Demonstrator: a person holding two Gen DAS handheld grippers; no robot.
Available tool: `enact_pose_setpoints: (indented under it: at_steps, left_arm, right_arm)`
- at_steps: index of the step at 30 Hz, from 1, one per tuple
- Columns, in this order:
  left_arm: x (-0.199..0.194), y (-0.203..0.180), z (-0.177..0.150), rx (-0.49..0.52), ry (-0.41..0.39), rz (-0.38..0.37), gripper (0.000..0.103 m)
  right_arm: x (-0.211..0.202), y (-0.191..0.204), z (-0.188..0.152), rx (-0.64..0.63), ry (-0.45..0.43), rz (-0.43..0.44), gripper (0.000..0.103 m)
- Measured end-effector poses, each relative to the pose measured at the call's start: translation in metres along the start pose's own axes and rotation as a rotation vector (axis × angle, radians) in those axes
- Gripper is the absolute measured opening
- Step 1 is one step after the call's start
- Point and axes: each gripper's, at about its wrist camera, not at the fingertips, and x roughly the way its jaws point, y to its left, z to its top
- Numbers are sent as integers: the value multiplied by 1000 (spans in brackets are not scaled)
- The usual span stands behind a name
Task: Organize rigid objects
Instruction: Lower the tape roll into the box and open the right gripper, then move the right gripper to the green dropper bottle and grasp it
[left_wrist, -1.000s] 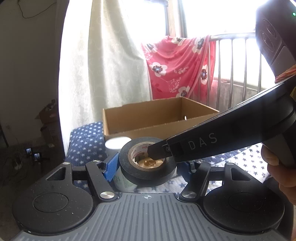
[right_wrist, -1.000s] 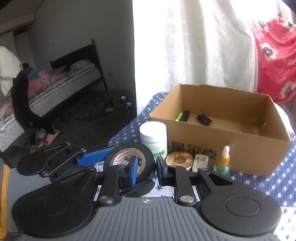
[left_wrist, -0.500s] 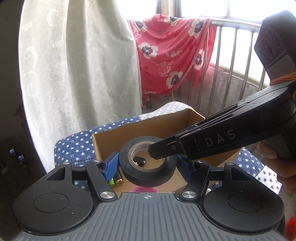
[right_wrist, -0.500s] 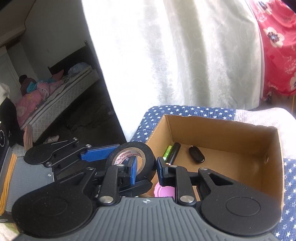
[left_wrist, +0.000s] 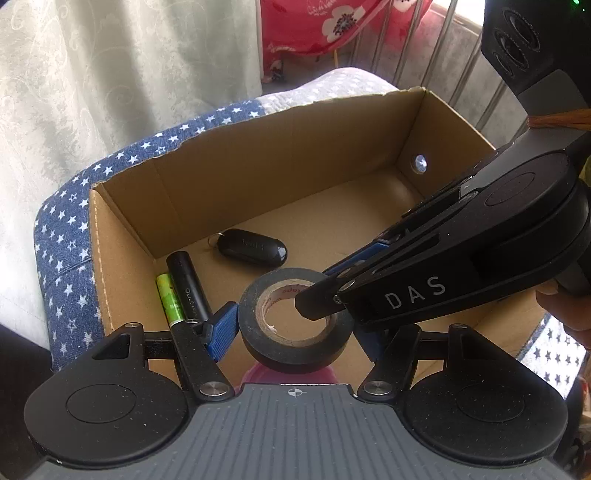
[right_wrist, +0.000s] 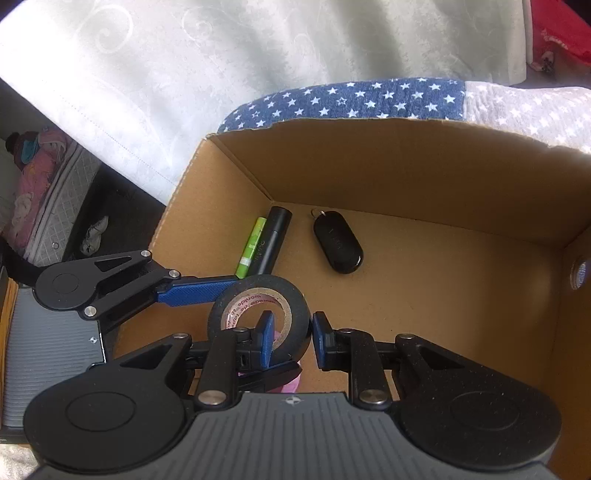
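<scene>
step: I'm mid-drop with the tape roll (left_wrist: 295, 325), both tools carrying it together, hanging above the near left part of the cardboard box (left_wrist: 280, 147).
left gripper (left_wrist: 291, 332): clamped across the outside of the roll, a blue pad on each flank.
right gripper (right_wrist: 290, 338): pinching the roll's wall, one blue finger (right_wrist: 266, 341) poked through the hole, the other outside.
roll: not down yet I reckon, it looks to be floating above the box floor, with something pink showing just under it that I can't identify.
already in the box: black key fob (right_wrist: 337, 242) near the back wall, black tube (right_wrist: 272, 240) and green battery (right_wrist: 252, 246) lying side by side along the left wall.
next: I'd lower it onto bare cardboard right of the tube and nearer than the fob, then open one tool at a time, so the roll doesn't snag on the finger in the hole.
watch out: if it lands on edge, it'll probably roll into the tube.
</scene>
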Motion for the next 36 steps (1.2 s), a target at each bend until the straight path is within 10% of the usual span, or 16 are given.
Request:
enact_pose_setpoints:
  at_steps: [20, 36]
  left_arm:
    - [7, -7, 27, 16, -28, 58, 75]
    - [-130, -43, -45, -28, -387, 70, 83]
  right_arm:
    - [0, -29, 12, 73, -14, -8, 24]
    - [-160, 8, -92, 13, -470, 107, 24]
